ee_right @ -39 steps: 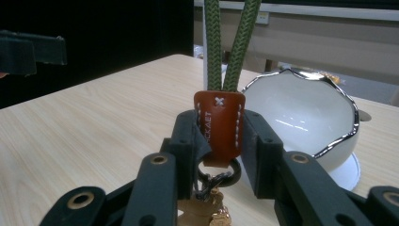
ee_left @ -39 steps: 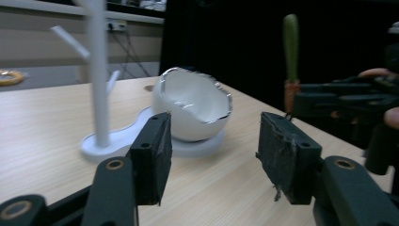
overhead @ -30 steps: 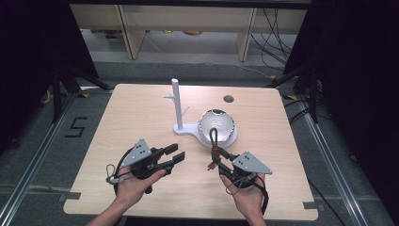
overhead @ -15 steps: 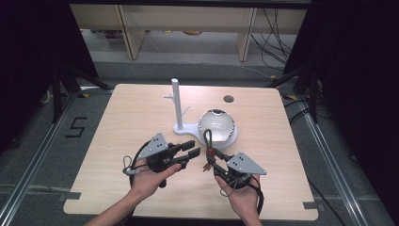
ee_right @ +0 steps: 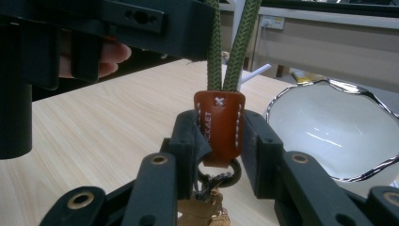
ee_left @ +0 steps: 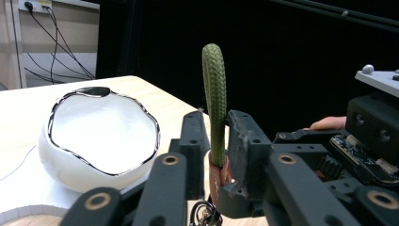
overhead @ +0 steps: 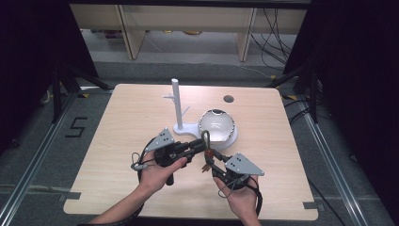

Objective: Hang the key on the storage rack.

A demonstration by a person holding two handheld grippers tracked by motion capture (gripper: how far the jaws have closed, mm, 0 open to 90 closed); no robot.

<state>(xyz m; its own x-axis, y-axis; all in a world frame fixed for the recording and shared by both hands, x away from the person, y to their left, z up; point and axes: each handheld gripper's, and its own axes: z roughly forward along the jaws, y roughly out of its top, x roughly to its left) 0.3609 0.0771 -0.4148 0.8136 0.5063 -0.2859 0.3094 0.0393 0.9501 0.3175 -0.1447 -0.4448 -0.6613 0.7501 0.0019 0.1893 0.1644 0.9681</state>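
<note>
Jaws, left gripper (overhead: 200,147): just been closing, now nipped onto loop (ee_left: 215,94) of green cord, low down, right above tab (ee_right: 219,125). Came in across table (overhead: 117,122) from left side since a second ago, met right gripper (overhead: 207,157) near middle of front edge.

Jaws, right gripper: clamped narrow on brown leather tab, ring and keys hanging below. Kept its place meanwhile.

Loop now held from both ends, standing upright off table, just in front of bowl (overhead: 217,126), with stand (overhead: 177,106) behind and left, toward centre.

Probably a handover or a steadying grip: loop top left free, ready to slip over a peg on stand. Next likely calls for easing off tab, or lifting together.
</note>
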